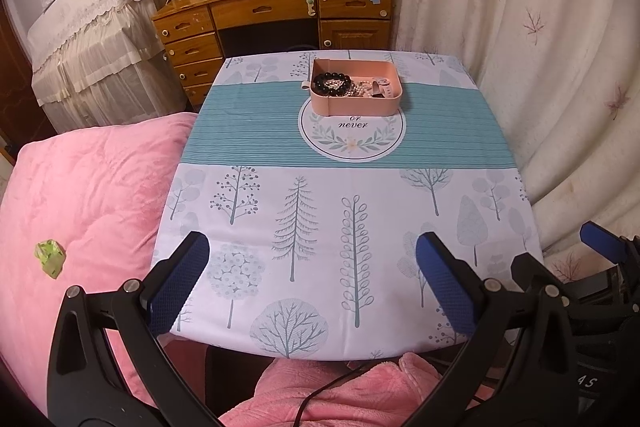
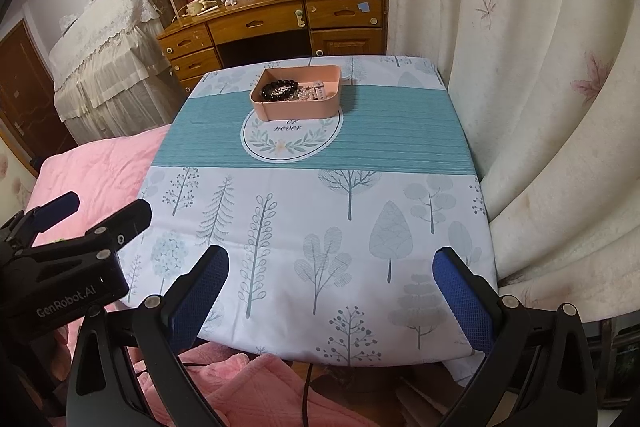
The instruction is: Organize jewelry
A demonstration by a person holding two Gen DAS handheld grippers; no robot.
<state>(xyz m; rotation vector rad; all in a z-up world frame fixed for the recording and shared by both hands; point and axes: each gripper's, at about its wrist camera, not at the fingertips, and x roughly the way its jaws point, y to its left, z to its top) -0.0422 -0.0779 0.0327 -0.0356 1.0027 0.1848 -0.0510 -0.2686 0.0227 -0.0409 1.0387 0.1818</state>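
A pink tray [image 1: 356,107] sits on the far half of the table, also in the right wrist view [image 2: 298,111]. In it lie a black bead bracelet [image 1: 332,83], [image 2: 278,90], pale pearl-like pieces [image 1: 360,89] and a watch-like strap [image 1: 380,89]. My left gripper [image 1: 312,247] is open and empty over the table's near edge. My right gripper [image 2: 330,261] is open and empty over the near edge too. The left gripper also shows in the right wrist view [image 2: 104,211], to the left of the right one. Both are far from the tray.
The table wears a tree-print cloth with a teal band [image 1: 440,131]. A pink quilt [image 1: 80,195] lies on the left with a small green object [image 1: 50,257]. A wooden desk [image 1: 272,11] stands behind. White curtains [image 1: 540,47] hang on the right.
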